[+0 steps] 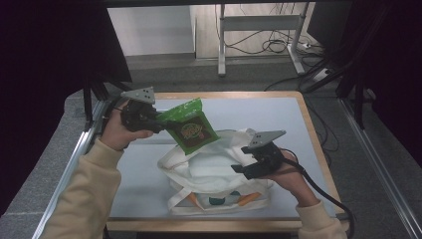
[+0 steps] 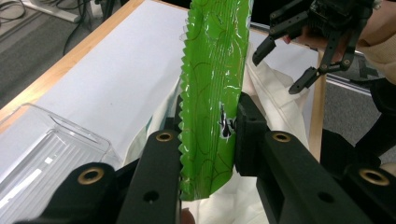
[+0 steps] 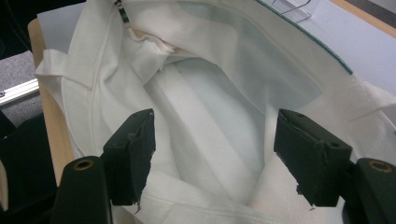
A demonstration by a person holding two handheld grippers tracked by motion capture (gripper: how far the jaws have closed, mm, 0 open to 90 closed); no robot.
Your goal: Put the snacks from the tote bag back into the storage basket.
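We've got the left gripper pinching a green snack packet by its crimped end — in the left gripper view the pads clamp the packet from both sides, jaws pressed tight on the foil. Packet is held up off the counter, above and just left-rear of the mouth of the white tote bag.

Key relation: the bag opening lies down and to the right of the packet, toward the person. Packet's long axis runs from the left gripper out toward the bag, free end tilted down-right over the rim. Left gripper is the one carrying; right gripper sits at the bag's right side, jaws spread wide. In the right gripper view we look straight into the tote bag between the two open pads — they aren't pinching fabric as far as we can tell, more hovering at the rim. Interior looks empty, pale lining only.

We judge the next move as lower + push the packet down-right into the opening; risk is the rim folding shut since nothing's clearly holding it.

Labels: packet has a dark brown panel w/ a round logo, text too small to read. Bag front has an orange and teal print, partly hidden, no legible writing. A clear plastic tray sits on the counter by the left gripper.
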